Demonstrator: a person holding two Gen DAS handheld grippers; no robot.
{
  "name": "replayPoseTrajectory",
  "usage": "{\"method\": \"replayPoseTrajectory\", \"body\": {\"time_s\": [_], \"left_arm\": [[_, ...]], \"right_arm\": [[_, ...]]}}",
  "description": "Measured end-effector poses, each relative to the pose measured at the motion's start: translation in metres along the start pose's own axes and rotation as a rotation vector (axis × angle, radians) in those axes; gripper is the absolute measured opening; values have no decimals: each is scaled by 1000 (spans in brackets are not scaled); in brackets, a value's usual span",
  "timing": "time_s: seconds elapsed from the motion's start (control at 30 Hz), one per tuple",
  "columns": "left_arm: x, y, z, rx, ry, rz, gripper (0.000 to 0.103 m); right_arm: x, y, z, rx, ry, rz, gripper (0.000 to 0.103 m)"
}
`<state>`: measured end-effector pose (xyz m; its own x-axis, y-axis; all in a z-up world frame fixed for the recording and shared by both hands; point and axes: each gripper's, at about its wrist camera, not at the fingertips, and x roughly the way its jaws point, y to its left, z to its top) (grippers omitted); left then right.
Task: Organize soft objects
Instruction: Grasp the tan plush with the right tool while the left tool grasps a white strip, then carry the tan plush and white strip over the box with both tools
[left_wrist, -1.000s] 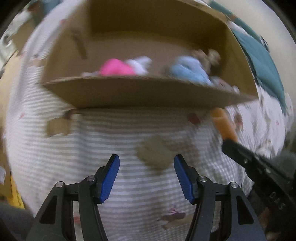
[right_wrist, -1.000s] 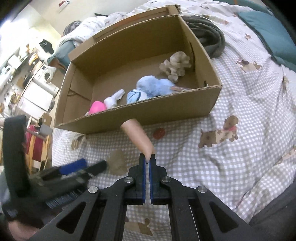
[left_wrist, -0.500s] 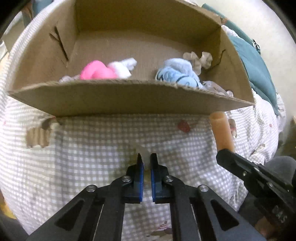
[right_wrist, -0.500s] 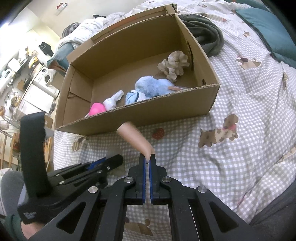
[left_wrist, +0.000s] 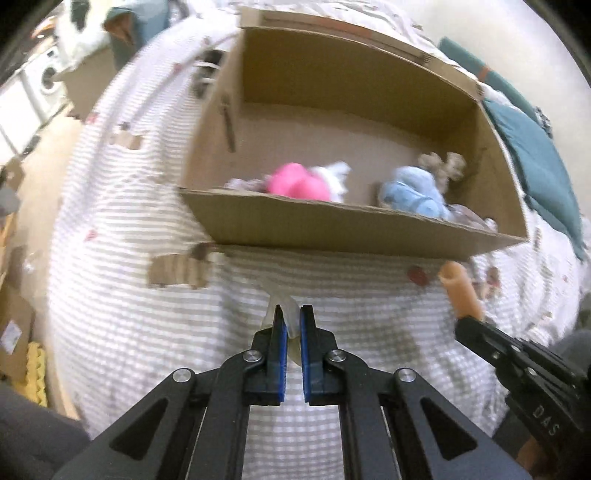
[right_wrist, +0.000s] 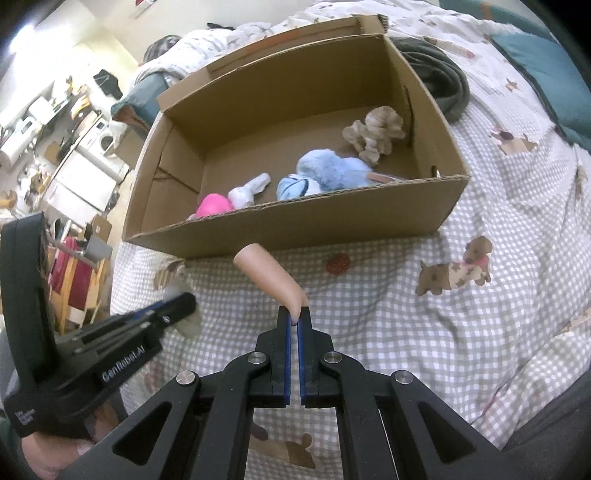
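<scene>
Black angular left gripper (left_wrist: 291, 325) and right gripper (right_wrist: 294, 321); blue-lined fingers (left_wrist: 281, 347); silver screws; white "GenRobot.AI" lettering.

A checked bedspread (right_wrist: 480, 332) printed with little dogs is covering the bed. A dark grey garment (right_wrist: 439, 85) is lying bunched behind the box, and a teal pillow (right_wrist: 546, 66) is sitting further right — a washing machine (right_wrist: 105, 142) is showing in the room beyond.

Left wrist view is motion-blurred throughout. The pale item (left_wrist: 286, 314) at lower centre is mostly hidden by blue pads; its identity cannot be told. The box's near wall (right_wrist: 295, 229) at centre hides the lower part of the pink toy (right_wrist: 213, 205).
</scene>
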<state>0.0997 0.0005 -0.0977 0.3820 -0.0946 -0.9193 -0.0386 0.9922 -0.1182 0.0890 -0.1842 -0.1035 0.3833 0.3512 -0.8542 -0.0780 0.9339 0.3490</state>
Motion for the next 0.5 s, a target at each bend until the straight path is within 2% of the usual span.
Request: {"method": "replayPoseTrajectory", "body": {"time_s": [0.27,0.5], "left_arm": [[-18,15,2,-31,-53,44,6],[-44,14,5,-42,-180,69,6]], "right_arm": [[-3,4,-1,-21,-14,9,5],[-16,8,2,-24,-79,100,5]]}}
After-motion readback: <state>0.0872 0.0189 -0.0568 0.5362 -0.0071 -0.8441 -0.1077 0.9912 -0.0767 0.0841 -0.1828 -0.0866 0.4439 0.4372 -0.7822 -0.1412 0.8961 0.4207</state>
